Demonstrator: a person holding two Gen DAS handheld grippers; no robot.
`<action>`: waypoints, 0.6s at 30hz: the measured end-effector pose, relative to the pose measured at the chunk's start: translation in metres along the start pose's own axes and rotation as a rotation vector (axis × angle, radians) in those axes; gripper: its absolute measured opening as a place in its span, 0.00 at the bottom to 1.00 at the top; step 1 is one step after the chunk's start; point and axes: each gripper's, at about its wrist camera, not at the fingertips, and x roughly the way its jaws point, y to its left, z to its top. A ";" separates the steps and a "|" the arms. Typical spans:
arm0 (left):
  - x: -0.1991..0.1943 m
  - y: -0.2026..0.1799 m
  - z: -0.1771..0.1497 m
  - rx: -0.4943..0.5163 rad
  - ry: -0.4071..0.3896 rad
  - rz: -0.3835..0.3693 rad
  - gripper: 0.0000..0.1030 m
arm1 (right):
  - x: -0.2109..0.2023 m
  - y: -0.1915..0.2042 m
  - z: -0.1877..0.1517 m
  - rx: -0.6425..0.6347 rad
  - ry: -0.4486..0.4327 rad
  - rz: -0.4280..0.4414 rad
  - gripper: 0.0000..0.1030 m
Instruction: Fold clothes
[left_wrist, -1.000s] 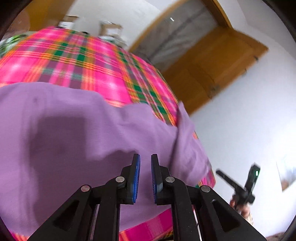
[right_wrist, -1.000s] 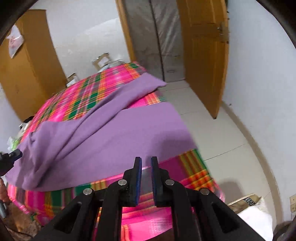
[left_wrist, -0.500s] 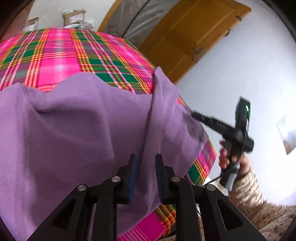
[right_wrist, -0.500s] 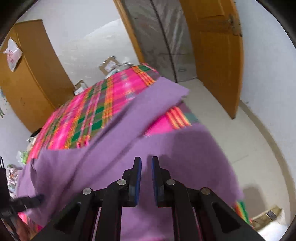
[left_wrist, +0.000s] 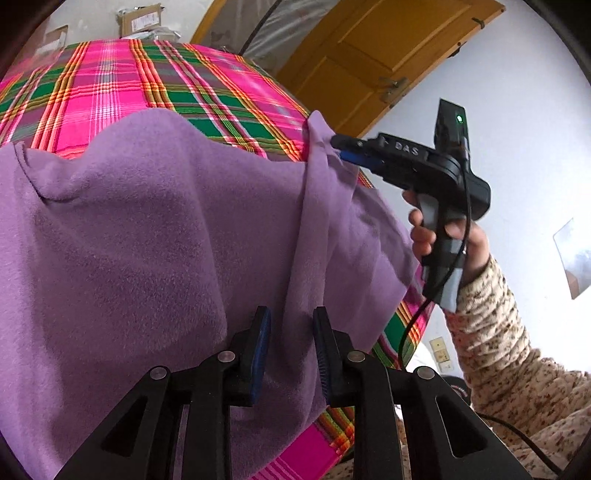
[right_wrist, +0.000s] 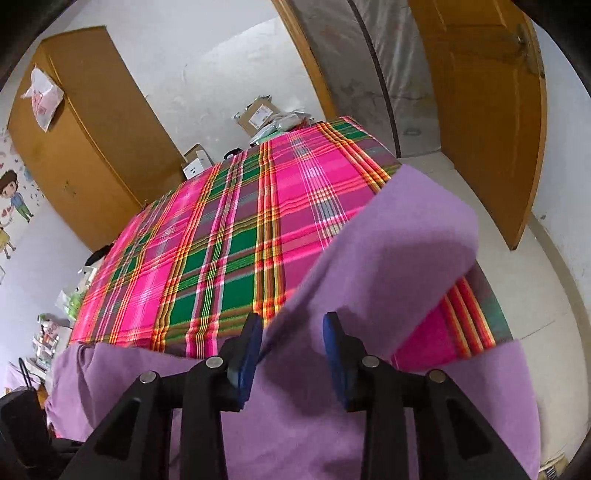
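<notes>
A purple garment lies spread over the near part of a pink, green and orange plaid cloth that covers the surface. In the left wrist view, the left gripper hovers low over the garment near its right-hand fold, its jaws opening, with purple fabric seen in the gap but neither blue pad pressing on it. Further right, a hand in a speckled knit sleeve holds the right gripper, whose tips reach the garment's raised far corner. In the right wrist view its jaws are opening too; a folded-over flap of the garment rises between and beyond them, not clamped. An orange-brown door stands at right.
</notes>
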 end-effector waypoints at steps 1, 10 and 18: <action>0.000 0.000 0.000 0.003 0.000 0.001 0.23 | 0.003 0.001 0.003 -0.002 0.005 -0.002 0.34; -0.003 -0.007 -0.006 0.038 -0.001 0.027 0.23 | 0.033 -0.008 0.014 0.071 0.068 -0.014 0.07; 0.001 -0.027 -0.011 0.131 0.000 0.112 0.23 | -0.009 -0.024 0.004 0.096 -0.034 -0.013 0.03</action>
